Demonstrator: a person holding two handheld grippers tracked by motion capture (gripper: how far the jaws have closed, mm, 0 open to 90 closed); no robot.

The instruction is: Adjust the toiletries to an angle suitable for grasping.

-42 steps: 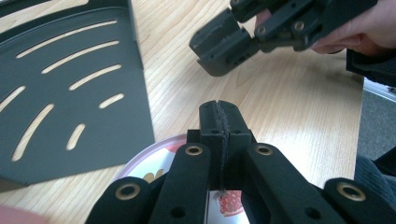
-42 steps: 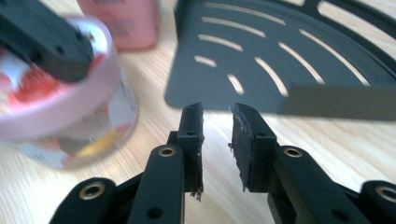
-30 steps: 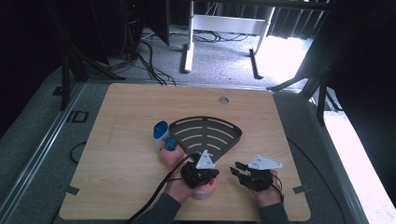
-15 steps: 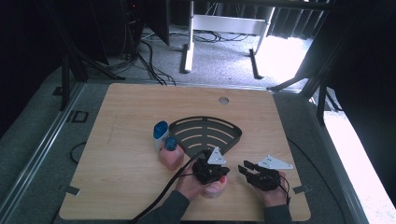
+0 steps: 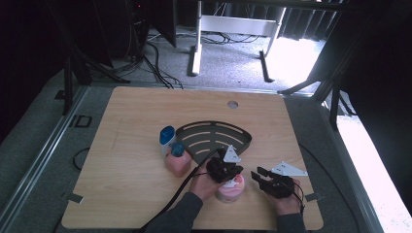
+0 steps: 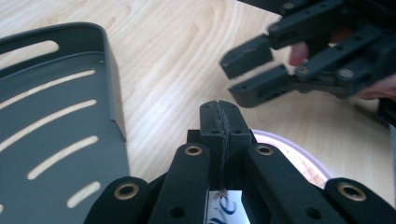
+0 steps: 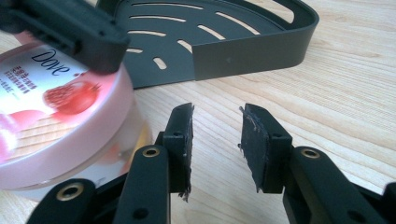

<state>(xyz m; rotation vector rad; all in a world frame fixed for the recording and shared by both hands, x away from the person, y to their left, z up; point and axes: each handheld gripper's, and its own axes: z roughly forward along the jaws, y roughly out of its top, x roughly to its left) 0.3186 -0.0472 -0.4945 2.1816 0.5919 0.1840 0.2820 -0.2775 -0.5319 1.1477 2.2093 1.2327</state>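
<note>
A pink Dove jar (image 5: 231,191) with a pomegranate label stands near the table's front edge, just right of the black slotted tray (image 5: 214,127). My left gripper (image 5: 236,170) hovers over the jar's lid (image 6: 302,161), its pads (image 6: 211,122) pressed together with nothing between them. My right gripper (image 5: 255,174) sits low on the wood to the jar's right, open, with bare table between its pads (image 7: 183,135). In the right gripper view the jar (image 7: 51,107) stands at the left, and the left gripper's jaw crosses above it.
A white bottle with a blue cap (image 5: 166,136) and a pink bottle with a blue cap (image 5: 177,160) stand at the tray's left corner. The tray's wall (image 7: 252,53) rises just beyond the right gripper. A round hole (image 5: 232,104) is in the table's far side.
My left hand and its shut gripper have moved to the right, toward the right gripper, and the pink jar now shows below it. The right hand has shifted slightly right.
</note>
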